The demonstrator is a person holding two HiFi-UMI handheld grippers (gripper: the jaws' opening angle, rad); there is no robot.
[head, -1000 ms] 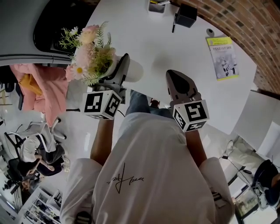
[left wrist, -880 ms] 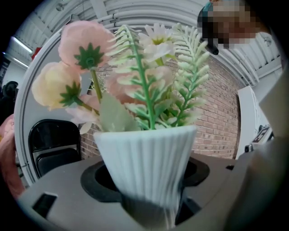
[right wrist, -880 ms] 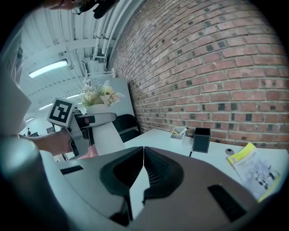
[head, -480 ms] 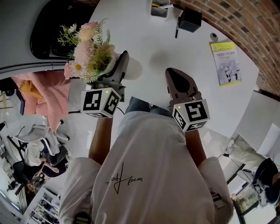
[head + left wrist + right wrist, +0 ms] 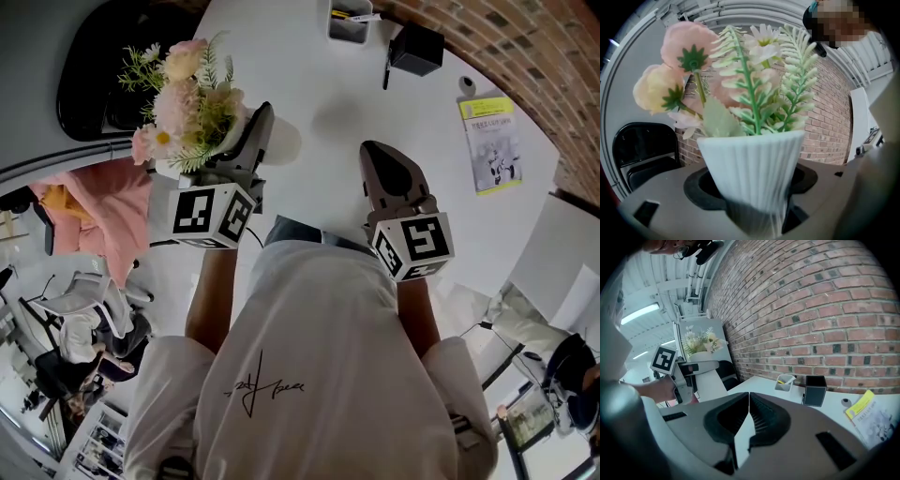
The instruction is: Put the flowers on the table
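Observation:
A white ribbed pot of pink and cream artificial flowers is held up in the air at the left edge of the white table. My left gripper is shut on the pot, which fills the left gripper view with the flowers upright above it. My right gripper hovers over the table's near edge, its jaws shut with nothing between them. In the right gripper view the flowers and the left gripper show at the left.
On the table's far side stand a grey pen holder and a black box; a yellow-edged leaflet lies at the right. A black chair stands left of the table. A brick wall runs behind.
The left gripper with the flower pot has shifted slightly up and toward the table's left edge. The right gripper has barely moved.

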